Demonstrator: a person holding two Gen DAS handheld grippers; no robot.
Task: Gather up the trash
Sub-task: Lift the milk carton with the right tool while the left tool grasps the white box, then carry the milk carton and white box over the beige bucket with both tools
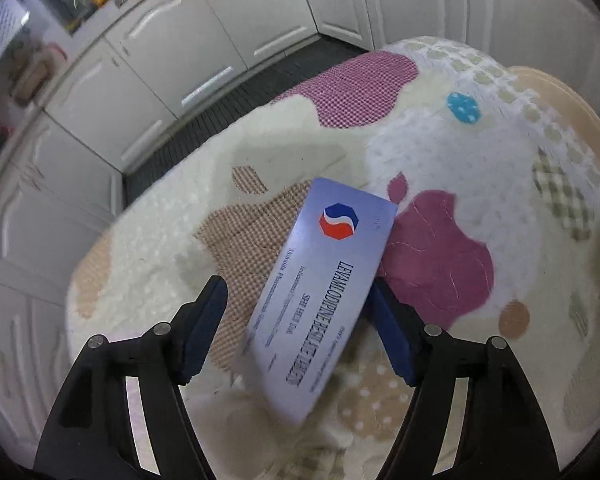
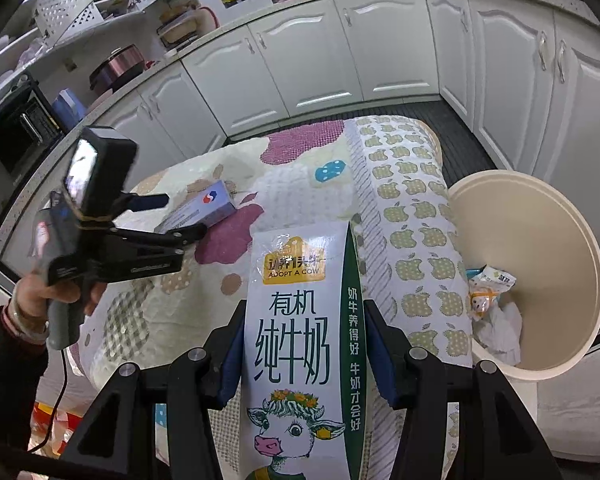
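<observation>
Nearest the viewer, the right gripper (image 2: 304, 356) is clenched on a tall milk carton (image 2: 300, 340), both blue pads pressed flat against its narrow sides, the carton standing upright and lifted clear of the quilted cloth (image 2: 416, 240) below it. Ahead and to the right of this gripper, just past the cloth's edge, stands the cream waste bin (image 2: 556, 216), already holding crumpled wrappers (image 2: 492, 304); the carton probably goes there next. To do that well, the carton should be carried over the rim and released only once it hangs above the bin's opening, since a tall box let go at the rim could tip back onto the cloth. To the left, and farther off, the left gripper (image 1: 296, 332) is held by a person's hand (image 2: 40, 300) over a flat medicine box (image 1: 320, 292) lying on the cloth. Its jaws stand apart: the box lies between them, close against the right-hand pad (image 1: 392, 336), while a clear gap separates it from the left-hand pad (image 1: 204, 328), so nothing is grasped yet. A good pick here calls for centring the box between the pads and closing squarely on its long edges. Beyond the cloth run dark floor mats (image 1: 236, 108) and white cabinets (image 2: 340, 52).
</observation>
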